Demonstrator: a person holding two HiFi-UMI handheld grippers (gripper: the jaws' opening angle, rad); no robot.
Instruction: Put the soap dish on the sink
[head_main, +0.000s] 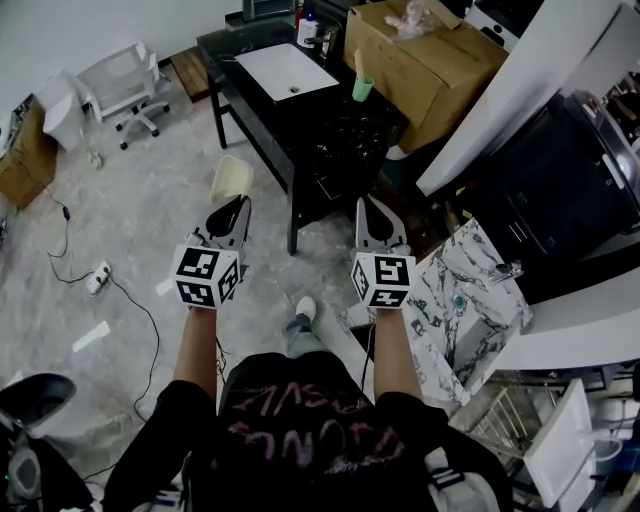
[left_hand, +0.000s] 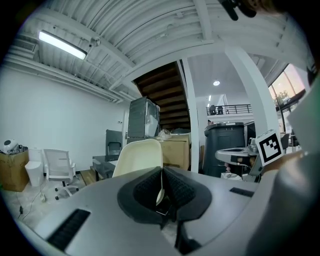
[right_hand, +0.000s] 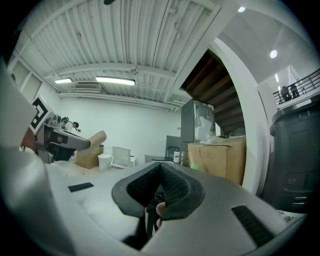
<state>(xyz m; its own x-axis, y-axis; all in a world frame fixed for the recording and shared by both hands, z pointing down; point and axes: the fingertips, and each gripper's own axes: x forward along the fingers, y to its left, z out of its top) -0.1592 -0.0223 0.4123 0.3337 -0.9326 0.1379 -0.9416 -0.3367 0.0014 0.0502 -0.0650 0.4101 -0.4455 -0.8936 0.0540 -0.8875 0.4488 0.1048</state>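
My left gripper (head_main: 236, 203) is shut on the edge of a cream soap dish (head_main: 230, 180), which sticks up past the jaws over the floor, short of the black table. In the left gripper view the cream soap dish (left_hand: 140, 156) rises above the closed pads (left_hand: 172, 187). The white sink (head_main: 287, 71) is set in the black table (head_main: 340, 135) farther ahead. My right gripper (head_main: 374, 207) is shut with nothing in it, level with the left, near the table's front corner. In the right gripper view the right gripper (right_hand: 161, 172) shows its jaws pressed together.
A green cup (head_main: 362, 88) stands at the table's right edge, bottles (head_main: 308, 28) behind the sink. A large cardboard box (head_main: 425, 55) sits to the right. A white chair (head_main: 125, 85) and cables (head_main: 100, 278) lie on the floor at left. A marbled slab (head_main: 465, 290) is at my right.
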